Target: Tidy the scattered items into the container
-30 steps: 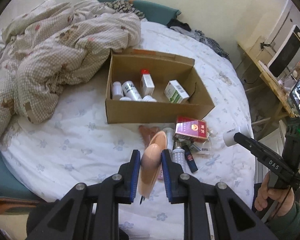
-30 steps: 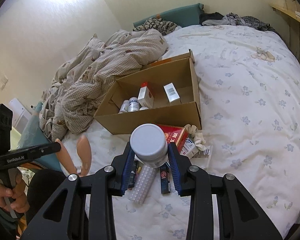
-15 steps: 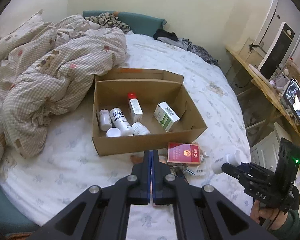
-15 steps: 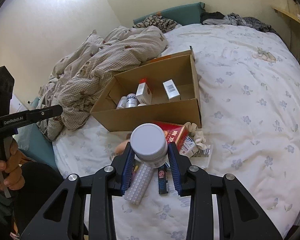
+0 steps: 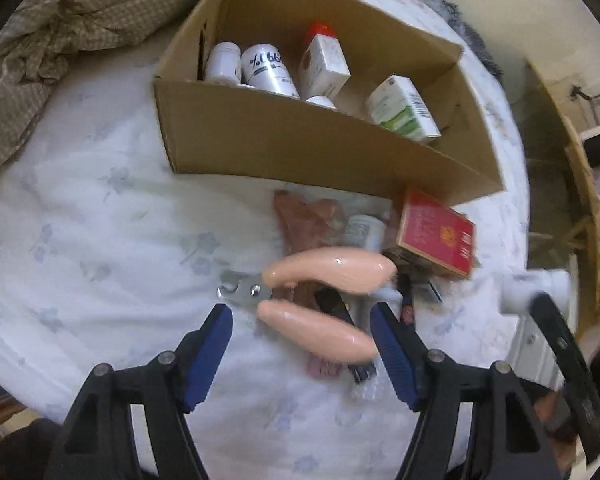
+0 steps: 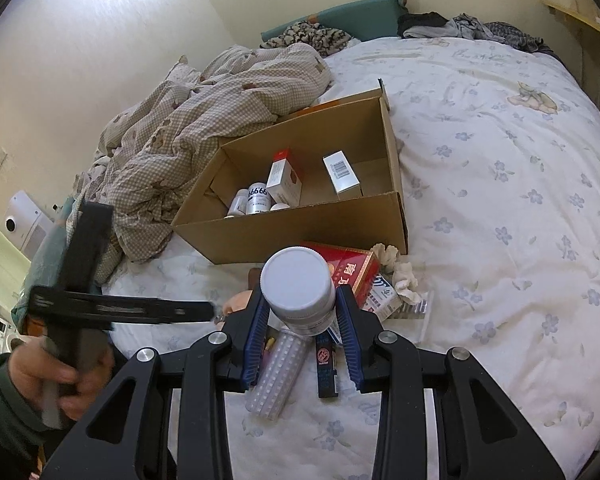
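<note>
— Cardboard box [image 5: 284, 148] sits on the bed [image 5: 80, 240], bottles and cartons inside. Where are your left tongs [image 5: 302, 350]?
— Spread wide, blue pads either side of the pink-handled clippers [image 5: 320, 292], which lie on the sheet just near of the box, beside a red carton [image 5: 436, 236].
— And your right tongs [image 6: 302, 320]?
— Clamped on a white-capped bottle [image 6: 298, 288], held above the scattered pile, near of the box.

Floral-sheeted bed [image 6: 500, 208] carries box [image 6: 300, 228], quilt [image 6: 188, 128], clutter.
</note>
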A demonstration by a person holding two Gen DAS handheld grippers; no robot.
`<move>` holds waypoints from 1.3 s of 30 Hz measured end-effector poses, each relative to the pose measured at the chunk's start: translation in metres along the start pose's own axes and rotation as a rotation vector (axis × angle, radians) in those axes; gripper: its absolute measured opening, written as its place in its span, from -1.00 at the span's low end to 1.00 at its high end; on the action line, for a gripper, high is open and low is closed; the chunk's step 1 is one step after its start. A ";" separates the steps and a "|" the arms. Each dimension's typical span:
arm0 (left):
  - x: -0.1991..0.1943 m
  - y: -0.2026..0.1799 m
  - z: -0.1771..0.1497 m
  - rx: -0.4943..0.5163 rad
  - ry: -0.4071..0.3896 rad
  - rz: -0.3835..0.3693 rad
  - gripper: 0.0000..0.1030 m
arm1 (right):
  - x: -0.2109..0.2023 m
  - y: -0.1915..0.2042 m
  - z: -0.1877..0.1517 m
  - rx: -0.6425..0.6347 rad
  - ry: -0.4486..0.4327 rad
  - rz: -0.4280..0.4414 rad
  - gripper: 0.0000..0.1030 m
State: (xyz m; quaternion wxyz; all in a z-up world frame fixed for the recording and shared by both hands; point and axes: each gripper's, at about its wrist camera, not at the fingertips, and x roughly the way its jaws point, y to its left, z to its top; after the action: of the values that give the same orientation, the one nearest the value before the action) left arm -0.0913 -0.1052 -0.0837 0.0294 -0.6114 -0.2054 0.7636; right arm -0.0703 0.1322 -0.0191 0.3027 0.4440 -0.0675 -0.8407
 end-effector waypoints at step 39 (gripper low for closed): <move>-0.102 -0.069 -0.007 0.658 -0.321 0.082 -1.00 | -0.016 -0.007 0.008 0.040 -0.030 0.037 -0.28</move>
State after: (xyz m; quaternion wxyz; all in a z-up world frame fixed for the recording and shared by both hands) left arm -0.0733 -0.0707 0.0335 0.1612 -0.4494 0.0739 0.8755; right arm -0.0729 0.1459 -0.0062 0.3083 0.4360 -0.0971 -0.8399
